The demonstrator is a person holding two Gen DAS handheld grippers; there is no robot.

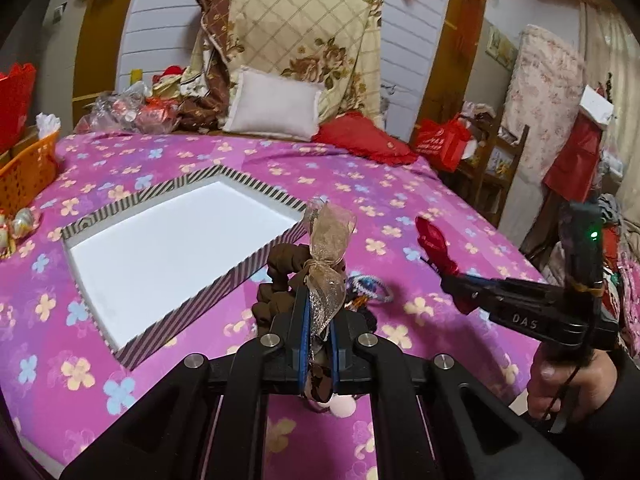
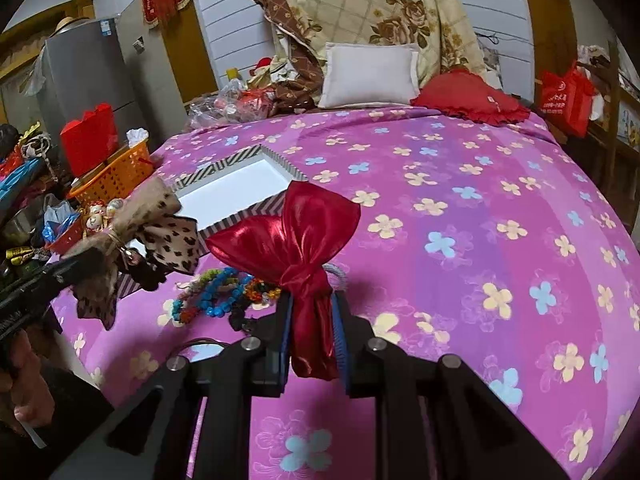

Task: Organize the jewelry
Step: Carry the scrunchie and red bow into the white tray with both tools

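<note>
My left gripper (image 1: pixel 320 304) is shut on a beige leopard-print bow (image 1: pixel 328 248), held above the bed beside the striped box; the bow also shows in the right wrist view (image 2: pixel 160 220). My right gripper (image 2: pixel 312 304) is shut on a shiny red bow (image 2: pixel 292 236), also seen in the left wrist view (image 1: pixel 436 248). The striped box (image 1: pixel 172 320) with a white inside lies on the bed to the left; it also shows in the right wrist view (image 2: pixel 256 210). Colourful bead bracelets (image 2: pixel 216 296) and a brown scrunchie (image 1: pixel 276 276) lie on the bedspread below the grippers.
The pink flowered bedspread (image 2: pixel 480 240) covers the bed. An orange basket (image 1: pixel 24 176) stands at the left edge. A white pillow (image 1: pixel 276 104), a red cushion (image 1: pixel 364 140) and folded quilts lie at the head. Red bags and furniture stand to the right.
</note>
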